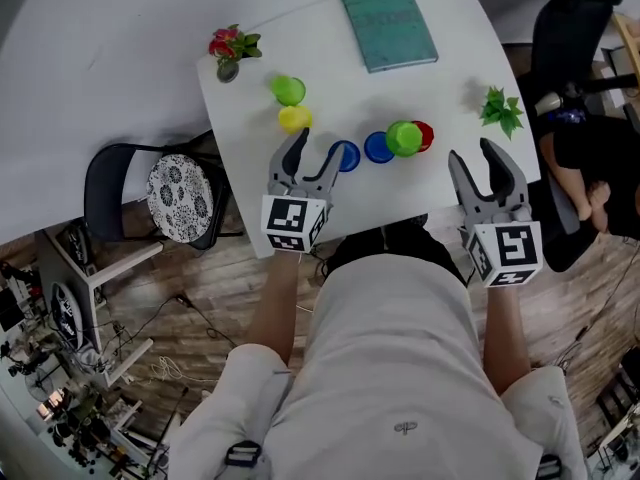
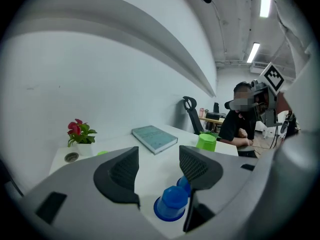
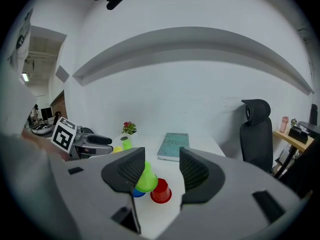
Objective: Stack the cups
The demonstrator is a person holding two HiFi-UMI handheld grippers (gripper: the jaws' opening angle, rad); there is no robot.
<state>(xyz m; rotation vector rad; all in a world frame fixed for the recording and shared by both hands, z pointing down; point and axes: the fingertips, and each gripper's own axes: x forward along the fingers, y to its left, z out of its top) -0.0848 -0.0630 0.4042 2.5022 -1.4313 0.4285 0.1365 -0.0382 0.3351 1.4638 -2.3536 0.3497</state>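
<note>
Several upturned plastic cups stand on the white table [image 1: 440,58]. A green cup [image 1: 289,90] and a yellow cup [image 1: 294,119] sit far left. A blue cup [image 1: 344,155] stands by the right fingertip of my left gripper [image 1: 316,148], which is open and holds nothing; in the left gripper view that blue cup [image 2: 172,202] is just ahead of the gripper [image 2: 159,166], toward its right jaw. A second blue cup [image 1: 378,147], a green cup [image 1: 404,138] and a red cup [image 1: 424,134] cluster in the middle. My right gripper [image 1: 472,154] is open and empty, with the green cup [image 3: 146,179] and red cup [image 3: 161,191] ahead of it [image 3: 157,171].
A teal book [image 1: 387,23] lies at the table's far side. A red-flower pot [image 1: 230,50] stands at the far left corner and a small green plant [image 1: 501,110] at the right edge. A chair [image 1: 165,198] is left of the table; a seated person [image 1: 585,163] is on the right.
</note>
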